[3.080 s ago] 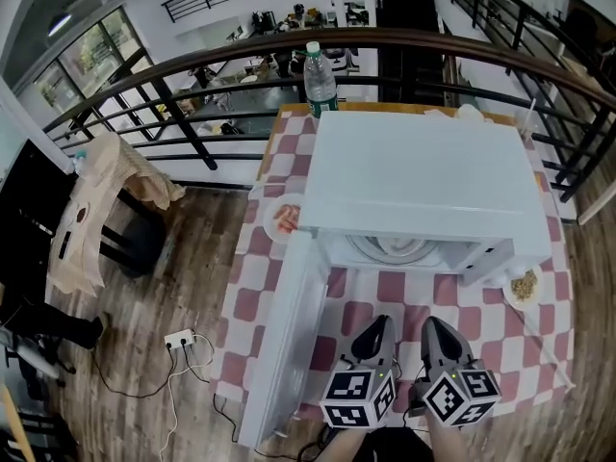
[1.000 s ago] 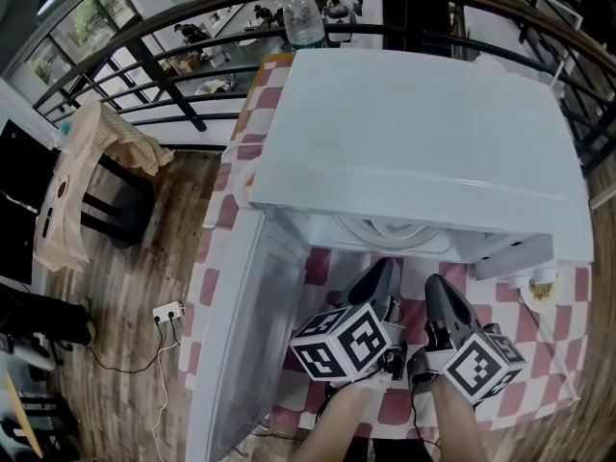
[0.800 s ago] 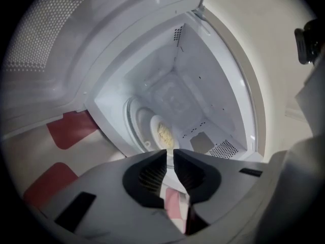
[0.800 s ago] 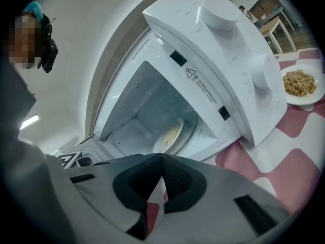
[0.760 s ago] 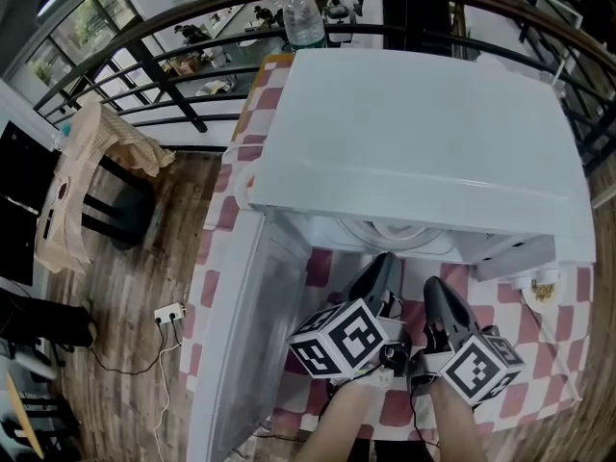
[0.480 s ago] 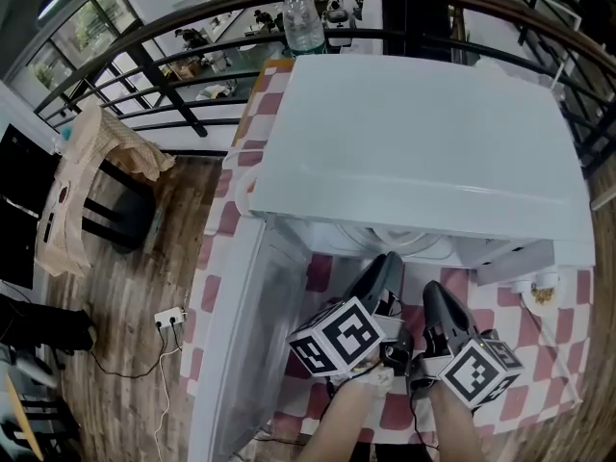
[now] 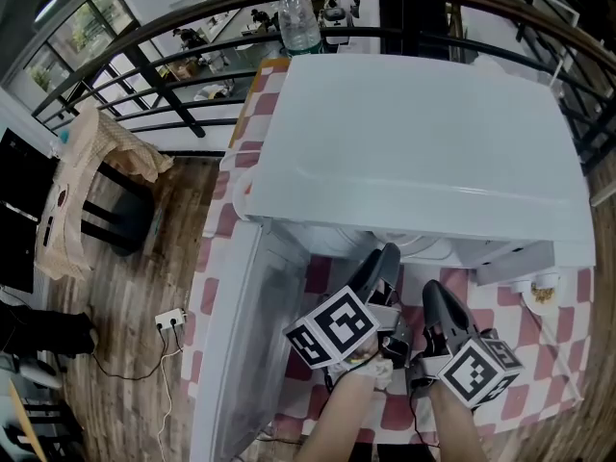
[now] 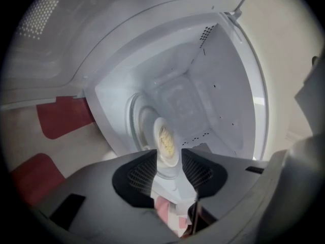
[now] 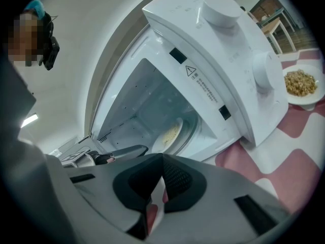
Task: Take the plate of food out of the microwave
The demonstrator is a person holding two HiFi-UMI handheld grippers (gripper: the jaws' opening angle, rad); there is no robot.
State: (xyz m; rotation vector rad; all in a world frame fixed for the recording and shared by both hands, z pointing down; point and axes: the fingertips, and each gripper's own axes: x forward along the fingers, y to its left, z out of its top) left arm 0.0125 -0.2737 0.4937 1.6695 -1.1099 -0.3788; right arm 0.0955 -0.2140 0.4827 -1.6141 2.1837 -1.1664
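The white microwave [image 7: 414, 133] stands on the checked table with its door [image 7: 245, 325] swung open to the left. Inside, on the turntable, sits a white plate of pale food [image 8: 165, 142], also in the right gripper view as the plate [image 9: 170, 131]. My left gripper [image 7: 383, 258] is at the cavity's mouth. Its jaws [image 8: 169, 161] have just been opening and now stand open, with the plate ahead of the gap and untouched by the pads. My right gripper [image 7: 430, 298] hangs just to its right, in front of the microwave, shut [image 9: 161, 176] on nothing.
A second small plate of food [image 7: 541, 294] lies on the red-and-white cloth [image 7: 568, 354] right of the microwave. A water bottle [image 7: 298, 17] stands behind it by the railing. The open door blocks the left side. The table edge drops to a wooden floor.
The left gripper has rolled, its marker cube turning, and edged toward the microwave's mouth. The right gripper has kept still. The view now sits closer over the microwave than three seconds ago.
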